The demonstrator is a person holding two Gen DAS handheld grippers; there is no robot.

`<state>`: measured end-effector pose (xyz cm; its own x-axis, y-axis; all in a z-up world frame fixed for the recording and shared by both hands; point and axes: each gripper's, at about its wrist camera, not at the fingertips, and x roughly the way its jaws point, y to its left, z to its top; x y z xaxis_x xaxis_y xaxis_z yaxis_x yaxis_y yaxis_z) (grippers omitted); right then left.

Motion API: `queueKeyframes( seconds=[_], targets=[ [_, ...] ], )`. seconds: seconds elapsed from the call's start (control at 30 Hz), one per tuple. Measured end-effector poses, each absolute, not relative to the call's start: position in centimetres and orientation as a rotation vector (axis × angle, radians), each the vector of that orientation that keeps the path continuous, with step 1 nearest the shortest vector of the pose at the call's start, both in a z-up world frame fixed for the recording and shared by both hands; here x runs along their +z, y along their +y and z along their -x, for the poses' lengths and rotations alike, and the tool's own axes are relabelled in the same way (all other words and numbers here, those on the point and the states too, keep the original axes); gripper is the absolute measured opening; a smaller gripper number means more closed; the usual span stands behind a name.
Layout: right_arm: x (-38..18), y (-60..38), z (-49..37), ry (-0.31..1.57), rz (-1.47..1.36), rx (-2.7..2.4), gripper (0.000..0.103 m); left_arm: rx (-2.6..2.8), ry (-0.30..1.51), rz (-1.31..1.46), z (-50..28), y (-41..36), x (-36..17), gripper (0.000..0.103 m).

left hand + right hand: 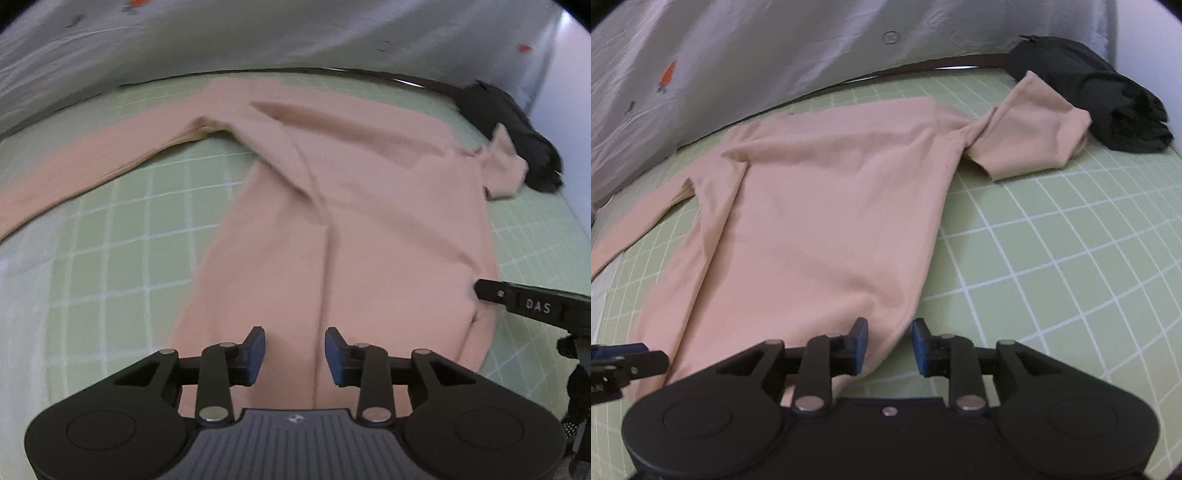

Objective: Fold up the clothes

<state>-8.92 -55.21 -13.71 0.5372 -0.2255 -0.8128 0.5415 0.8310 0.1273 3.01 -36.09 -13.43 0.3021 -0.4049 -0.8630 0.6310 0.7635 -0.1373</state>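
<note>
Green grid mat (pixel 110 258) covers the surface, grey patterned sheet (pixel 775 55) hanging along its far edge. Peach long-sleeve top (pixel 351 221) lies flat on the mat, one sleeve (pixel 92 166) stretched out left, other sleeve (pixel 1034 136) bent near a black folded garment (pixel 1108 107) at far right corner. Left gripper (pixel 294 356) over the hem, fingers parted, nothing between them. Right gripper (pixel 889 345) at the hem's right corner, fingers parted, holding nothing.
</note>
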Motion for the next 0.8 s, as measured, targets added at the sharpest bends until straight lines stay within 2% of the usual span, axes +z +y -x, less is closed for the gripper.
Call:
queueKeyframes(
  seconds=[0.17,0.2,0.23,0.27,0.47,0.6,0.67,0.77,0.8],
  targets=[
    [-13.8,-54.3,8.6,0.909,-0.392,-0.535,0.032,-0.754,1.051,-0.295,-4.2,-36.8,-14.0,0.04],
    [-13.8,-54.1,8.5,0.914,-0.385,-0.544,0.032,-0.755,1.05,-0.29,-4.5,-36.7,-14.0,0.035],
    [-13.8,-54.0,8.3,0.917,-0.384,-0.553,0.032,-0.756,1.049,-0.286,-4.8,-36.5,-14.0,0.015],
    [-13.8,-53.9,8.2,0.921,-0.383,-0.563,0.032,-0.756,1.048,-0.281,-5.2,-36.3,-14.0,0.003],
    [-13.6,-53.3,7.9,0.915,-0.376,-0.616,0.024,-0.566,1.034,-0.035,-9.3,-30.3,-12.2,0.002],
    [-13.3,-53.4,7.9,0.9,-0.394,-0.633,0.024,-0.311,1.01,0.09,-12.8,-24.9,-11.9,0.001],
    [-13.3,-53.4,7.8,0.9,-0.402,-0.627,0.024,-0.305,1.01,0.104,-13.6,-23.5,-12.0,0.002],
    [-13.4,-53.4,7.7,0.907,-0.406,-0.616,0.03,-0.343,1.005,0.102,-13.4,-23.0,-11.9,0.026],
    [-13.4,-53.4,7.7,0.908,-0.409,-0.614,0.031,-0.36,1.005,0.099,-13.2,-23.0,-11.9,0.037]
  ],
)
